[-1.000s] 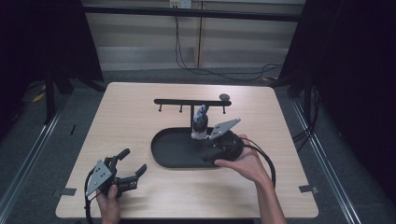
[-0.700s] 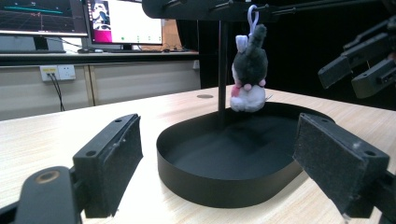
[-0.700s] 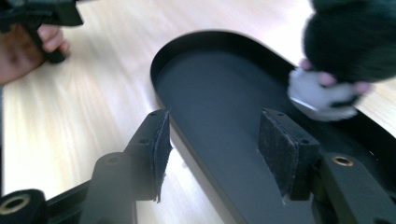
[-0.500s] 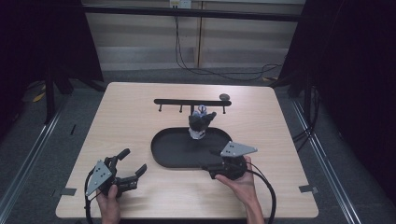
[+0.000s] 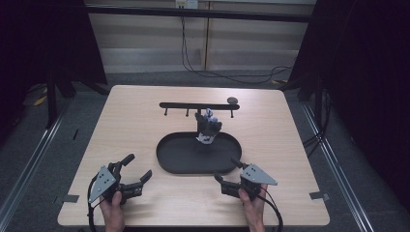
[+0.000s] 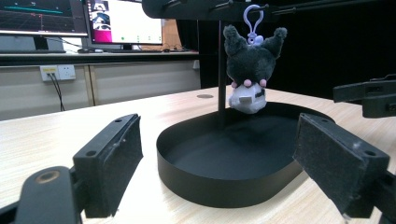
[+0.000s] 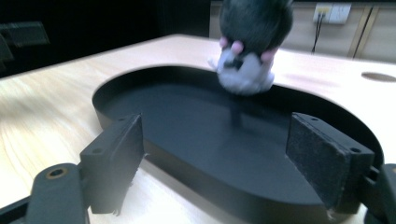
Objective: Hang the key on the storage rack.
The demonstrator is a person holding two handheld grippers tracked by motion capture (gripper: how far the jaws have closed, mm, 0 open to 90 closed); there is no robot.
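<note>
Plush (image 5: 208,128) hanging head-down by a lilac clip from the rack (image 5: 199,106), over the far rim of the tray (image 5: 170,159); dark fur, pale face, pink spots. In the left gripper view, plush (image 6: 250,63) clear above the tray floor, not touching it.

Right tongs (image 5: 228,175) low over the surface (image 5: 135,116) at 5 o'clock of the tray, just beside its rim; jaws spread wide, just been opening, nothing between them. Plush (image 7: 247,44) ahead at 12 o'clock in the right gripper view, well apart from the pads.

Left tongs (image 5: 138,168) at 8 o'clock of the tray, near the surface's front edge; jaws spread, pinching nothing.
</note>
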